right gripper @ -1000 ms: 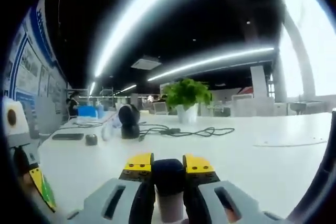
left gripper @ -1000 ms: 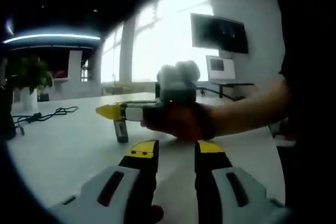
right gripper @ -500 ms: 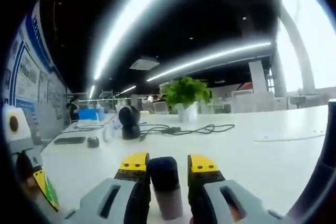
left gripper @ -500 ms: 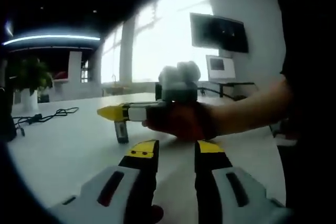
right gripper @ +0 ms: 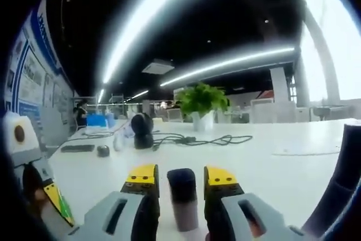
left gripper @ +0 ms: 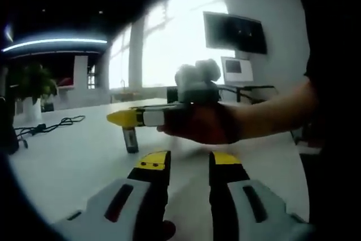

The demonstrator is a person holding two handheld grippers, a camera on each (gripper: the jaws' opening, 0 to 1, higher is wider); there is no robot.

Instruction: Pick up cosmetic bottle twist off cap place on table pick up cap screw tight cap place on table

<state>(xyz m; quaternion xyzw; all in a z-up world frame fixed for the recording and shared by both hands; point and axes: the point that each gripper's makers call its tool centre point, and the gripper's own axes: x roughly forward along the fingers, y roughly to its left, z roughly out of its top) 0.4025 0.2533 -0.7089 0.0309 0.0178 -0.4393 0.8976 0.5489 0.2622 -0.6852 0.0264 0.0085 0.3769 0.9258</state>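
In my right gripper view the cosmetic bottle (right gripper: 183, 198) stands upright on the white tabletop (right gripper: 293, 173), its long axis vertical, the dark cap (right gripper: 181, 178) on top and the paler body below. It sits between my right gripper (right gripper: 182, 180)'s yellow-tipped jaws, which are parted with a gap on each side of the bottle, so they do not grip it. Whether the cap is screwed down tight I cannot tell.

Beyond the bottle I see a potted plant (right gripper: 201, 105), a black cable (right gripper: 194, 139) trailing across the tabletop, a dark rounded object (right gripper: 140, 130) and a small mouse-like thing (right gripper: 102, 150) farther left. At the left edge of this view the left gripper (right gripper: 34, 182) comes in.

In my left gripper view the left gripper (left gripper: 188, 165) has its jaws held apart with nothing between them, low over the tabletop (left gripper: 67, 156). Ahead, a hand (left gripper: 206, 123) holds the right gripper (left gripper: 138, 118), whose yellow tip points to the view's left. Just below that tip the bottle (left gripper: 130, 139) stands upright on the tabletop, small and blurred. Behind are bright windows (left gripper: 169, 43), a wall-mounted dark screen (left gripper: 235, 32), a monitor (left gripper: 237, 73) on a desk, and the plant (left gripper: 31, 88) and cable (left gripper: 53, 122) at the left.
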